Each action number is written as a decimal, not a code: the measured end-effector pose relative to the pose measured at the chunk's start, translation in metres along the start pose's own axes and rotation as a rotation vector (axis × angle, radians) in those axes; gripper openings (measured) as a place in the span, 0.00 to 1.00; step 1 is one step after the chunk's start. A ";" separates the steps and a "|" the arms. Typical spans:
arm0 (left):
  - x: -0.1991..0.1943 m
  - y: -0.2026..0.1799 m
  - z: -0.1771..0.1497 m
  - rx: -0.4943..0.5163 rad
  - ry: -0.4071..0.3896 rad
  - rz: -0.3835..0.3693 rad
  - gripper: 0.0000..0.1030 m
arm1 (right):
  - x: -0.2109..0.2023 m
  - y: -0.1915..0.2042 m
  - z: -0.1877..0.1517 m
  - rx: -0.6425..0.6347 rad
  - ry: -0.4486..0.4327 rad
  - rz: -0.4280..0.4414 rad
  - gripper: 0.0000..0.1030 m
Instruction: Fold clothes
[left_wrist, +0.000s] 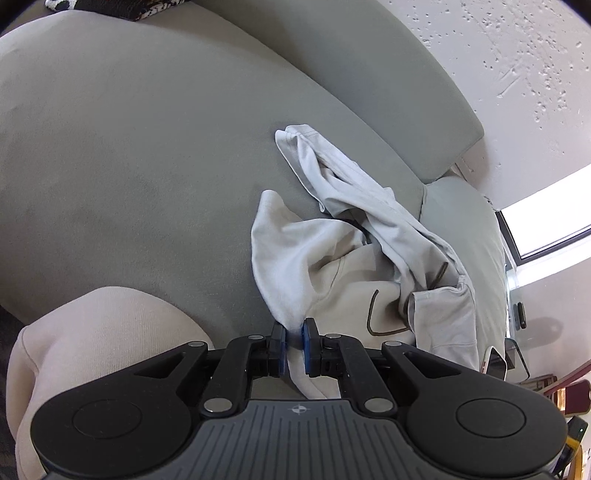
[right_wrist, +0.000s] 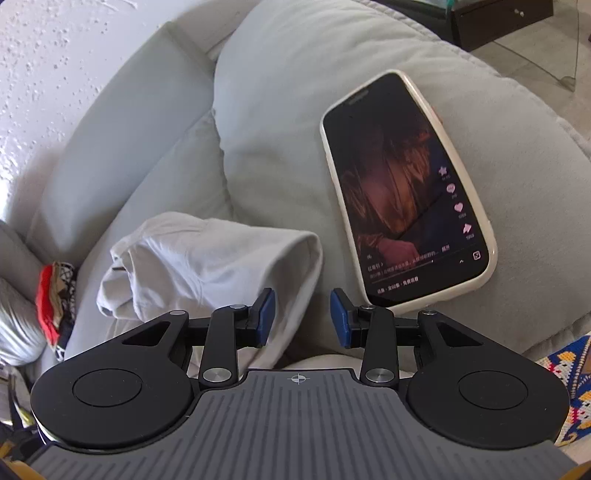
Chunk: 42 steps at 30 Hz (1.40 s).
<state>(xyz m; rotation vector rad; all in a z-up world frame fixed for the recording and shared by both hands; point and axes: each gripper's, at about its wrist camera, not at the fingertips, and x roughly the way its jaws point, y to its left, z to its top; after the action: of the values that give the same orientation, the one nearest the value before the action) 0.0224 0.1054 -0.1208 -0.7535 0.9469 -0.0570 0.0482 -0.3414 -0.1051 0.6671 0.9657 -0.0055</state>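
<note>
A: Looking along the left gripper; blue pads squeezing a bit of the pale grey hoodie; pinching its near edge, tight together.

B: Lying where, the hoodie?

A: Lying all crumpled on the grey sofa seat; one sleeve stretching up toward the back cushion; dark cord curling near the front; spreading right toward the sofa arm.

B: And looking along the right gripper?

A: Standing apart, its blue pads; holding nothing; hovering just over a folded-over lump of pale cloth.

B: Sitting close by?

A: Lying on the fat grey cushion, a phone in a cream case; screen glowing with a dark reddish video; near end sitting just beside the right-hand pad; touching or not, cannot tell.

B: Showing at the edges?

A: Peeking in at the left, a red and patterned bundle; at the bottom right, a bright knitted cloth.
</note>
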 end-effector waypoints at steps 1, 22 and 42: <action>0.001 0.000 0.000 -0.003 -0.003 -0.004 0.07 | 0.003 -0.003 -0.001 0.013 -0.001 0.016 0.39; 0.051 0.002 0.007 -0.111 0.083 -0.072 0.09 | 0.038 -0.004 0.008 0.065 -0.084 -0.011 0.03; -0.225 -0.151 0.138 0.016 -0.427 -0.585 0.01 | -0.194 0.090 0.089 0.420 -0.414 0.838 0.00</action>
<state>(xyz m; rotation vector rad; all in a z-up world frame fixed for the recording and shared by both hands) 0.0311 0.1506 0.1801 -0.9617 0.3008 -0.3988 0.0289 -0.3709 0.1236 1.3608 0.2304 0.3878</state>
